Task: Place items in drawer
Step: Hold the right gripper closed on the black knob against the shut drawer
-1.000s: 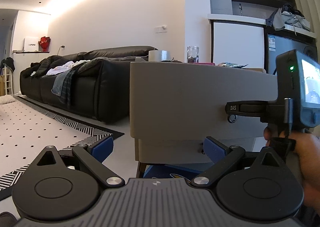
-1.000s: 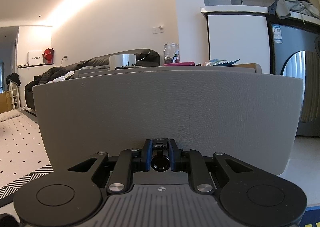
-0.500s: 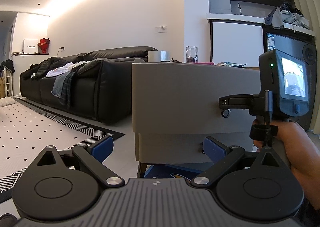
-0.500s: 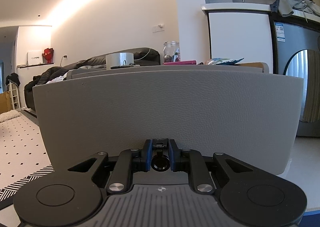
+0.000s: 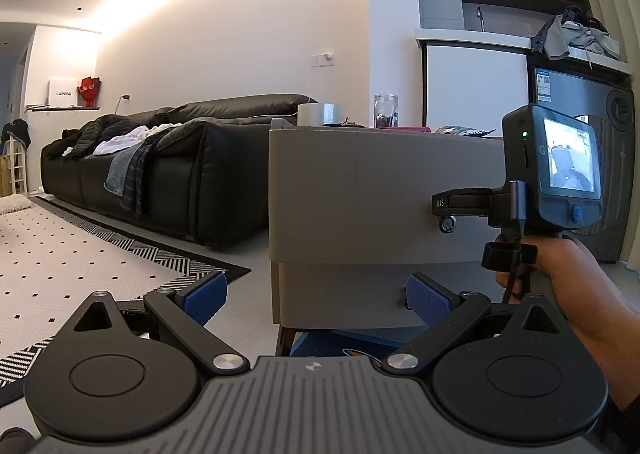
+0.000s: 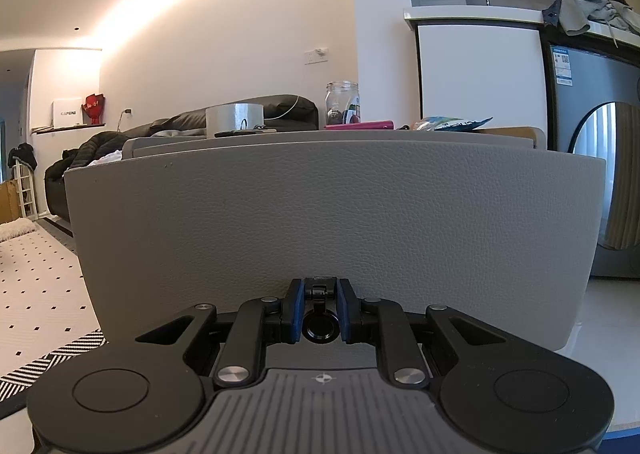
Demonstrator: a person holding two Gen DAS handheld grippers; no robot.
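Right hand-held gripper (image 6: 319, 314) clamps drawer (image 6: 336, 222) pull ring (image 6: 319, 328); contents hidden.

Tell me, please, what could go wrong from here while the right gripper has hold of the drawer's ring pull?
1. The right gripper pinches only the small ring pull on the drawer front; its fingers may slip off during a hard pull.
2. The glass jar, tape roll and snack packet sit on the cabinet top; a jerk might shake them.
3. The open left gripper hangs low before the cabinet, where the drawer could strike it.
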